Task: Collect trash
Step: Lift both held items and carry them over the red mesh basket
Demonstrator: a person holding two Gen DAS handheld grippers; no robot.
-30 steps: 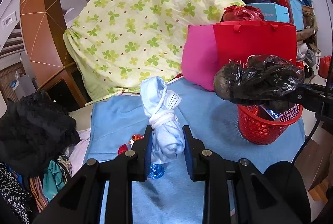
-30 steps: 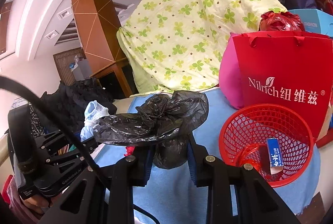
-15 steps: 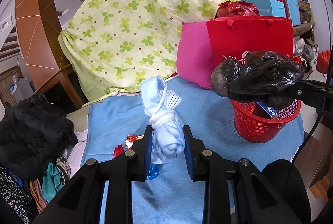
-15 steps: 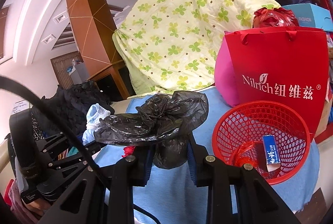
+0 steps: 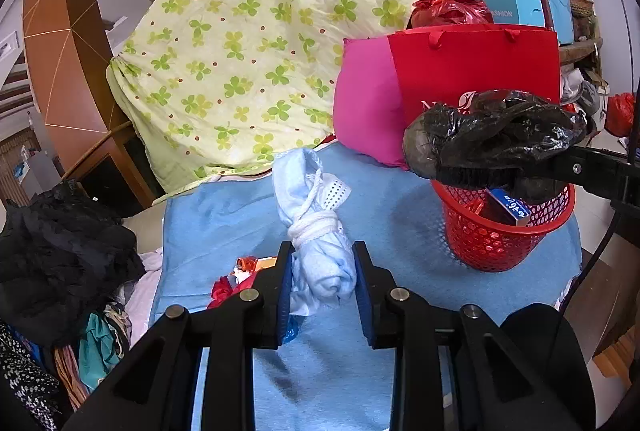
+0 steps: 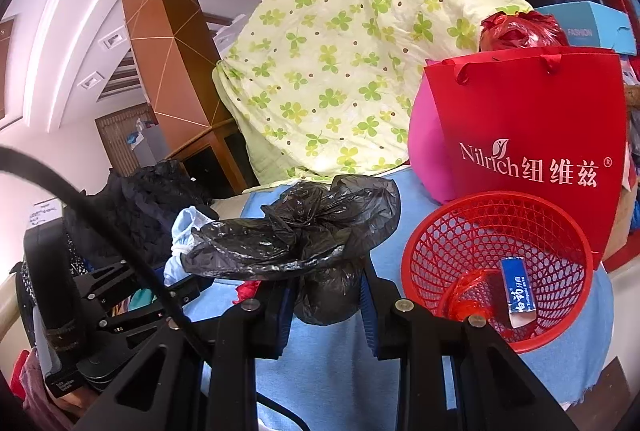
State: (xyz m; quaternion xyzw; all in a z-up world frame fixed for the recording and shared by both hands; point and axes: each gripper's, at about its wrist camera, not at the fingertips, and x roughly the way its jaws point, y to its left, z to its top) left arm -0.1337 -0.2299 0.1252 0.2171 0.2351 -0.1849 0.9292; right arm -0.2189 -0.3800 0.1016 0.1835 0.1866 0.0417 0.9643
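**Red basket holding two items; both grippers loaded**

Red plastic mesh is forming the basket [image 6: 498,267], which is standing on the blue cloth [image 5: 400,215] at the right side of the table. Inside it, a small blue-and-white box [image 6: 519,291] is leaning against the wall, and a crumpled red wrapper [image 6: 466,291] is lying on the bottom just beside the box. The box is carrying white printed characters, too small to read with certainty.

Behind the basket, a red paper bag [image 6: 532,135] is standing upright and showing "Nilrich" with three Chinese characters and a registered mark in white. A pink bag [image 5: 366,111] is sitting just beside it on the left. A blue carton [image 6: 588,27] further back is reading "FASHION". A green-patterned quilt [image 5: 256,47] is draping over furniture behind the table.

The left gripper [image 5: 322,281] is clamping a knotted pale-blue cloth bundle [image 5: 316,231] between its fingers, holding it above the blue cloth, well left of the basket. Red scraps [image 5: 232,281] are lying on the cloth just left of that gripper.

The right gripper [image 6: 328,295] is pinching a crumpled black plastic bag [image 6: 304,231], which is spilling over the fingertips. From the left wrist view the bag is hanging at the basket's rim, partly over the opening; from the right wrist view it is sitting just left of the basket.
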